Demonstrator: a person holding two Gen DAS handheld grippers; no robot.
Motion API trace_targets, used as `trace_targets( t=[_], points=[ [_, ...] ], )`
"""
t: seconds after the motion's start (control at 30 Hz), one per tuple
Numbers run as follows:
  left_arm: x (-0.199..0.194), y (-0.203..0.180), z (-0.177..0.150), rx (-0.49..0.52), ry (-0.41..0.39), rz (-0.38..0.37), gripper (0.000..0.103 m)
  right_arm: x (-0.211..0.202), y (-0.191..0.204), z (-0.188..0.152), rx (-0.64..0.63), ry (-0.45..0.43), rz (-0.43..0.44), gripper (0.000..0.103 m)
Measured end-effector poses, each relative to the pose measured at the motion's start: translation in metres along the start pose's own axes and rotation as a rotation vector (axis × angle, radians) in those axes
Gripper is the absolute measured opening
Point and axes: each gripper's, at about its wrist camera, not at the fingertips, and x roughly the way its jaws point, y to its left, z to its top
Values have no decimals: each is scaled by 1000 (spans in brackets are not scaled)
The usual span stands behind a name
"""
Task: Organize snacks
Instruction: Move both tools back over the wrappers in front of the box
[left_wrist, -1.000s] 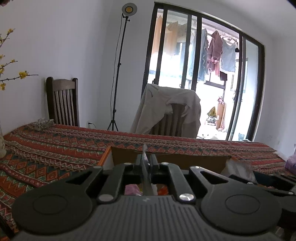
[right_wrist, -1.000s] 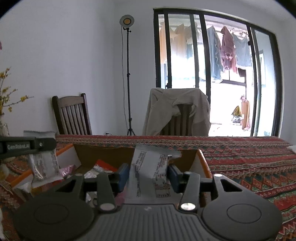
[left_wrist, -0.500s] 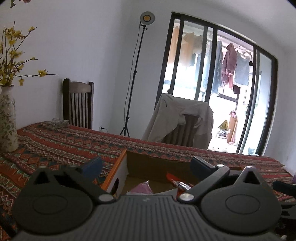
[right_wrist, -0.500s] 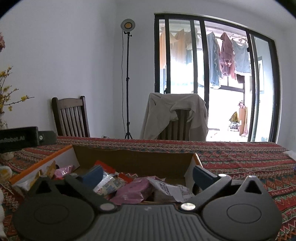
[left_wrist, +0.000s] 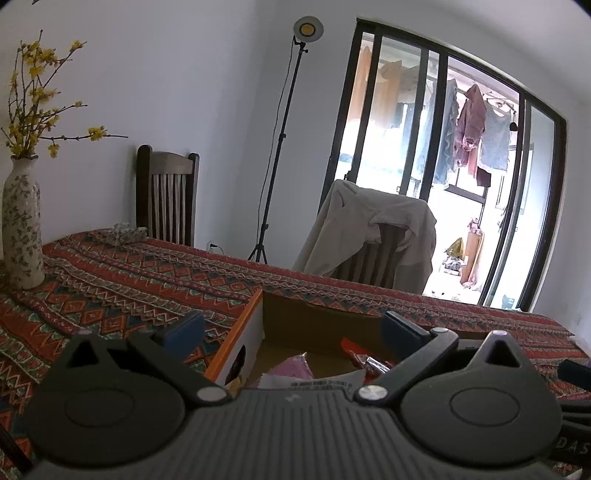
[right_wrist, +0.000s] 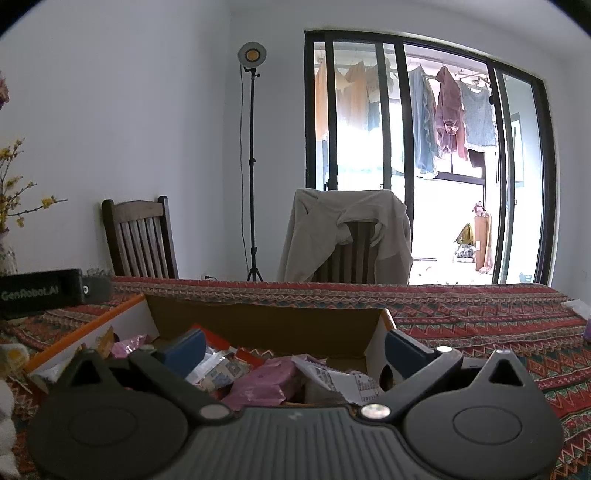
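Cardboard forms the open box (right_wrist: 258, 325) that sits on a table under a red patterned cloth (right_wrist: 480, 314), filling the lower middle of both wrist views. Snacks lie loose inside it: a pink packet (right_wrist: 262, 384) near the centre, a white printed packet (right_wrist: 343, 380) at its 3 o'clock, and a red packet (left_wrist: 354, 349) toward the back.

Both grippers have just been opening, and nothing is between their blue pads. The left gripper (left_wrist: 291, 328) is spread wide over the box's left wall, whose edge is orange. The right gripper (right_wrist: 295, 345) is equally wide, hovering above the snacks. In the right view, the left gripper's black body shows at 9 o'clock.

Beyond the table, a wooden chair (right_wrist: 138, 240) stands at 10 o'clock and a second chair draped with a beige jacket (right_wrist: 347, 236) at 12 o'clock. A lamp (right_wrist: 252, 53) on a thin stand rises between them. A vase (left_wrist: 22, 229) of yellow blossoms stands at 9 o'clock in the left view. Laundry (right_wrist: 448, 110) hangs outside glass doors at 2 o'clock.
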Motion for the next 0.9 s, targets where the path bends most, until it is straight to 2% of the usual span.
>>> trace_targets(
  t=[0.2,0.3,0.43,0.57,0.7,0.9],
  points=[
    [-11,-2,12,-14,-14,17,103,-12,0,8,-11,-21,-13,103],
    [-23,-2,24,-35,-17,-8,103,-22,1,17,-19,-24,-27,103],
    [-39,-1,33,-45,0,-32,103,-43,-2,25,-22,-44,7,103],
    [-58,4,32,-22,1,-26,103,-64,0,23,-54,-50,4,103],
    [-74,12,22,0,33,-36,103,-77,-1,16,-62,2,15,103],
    [-88,26,-6,58,124,-34,103,-92,0,-12,-42,89,38,103]
  ],
)
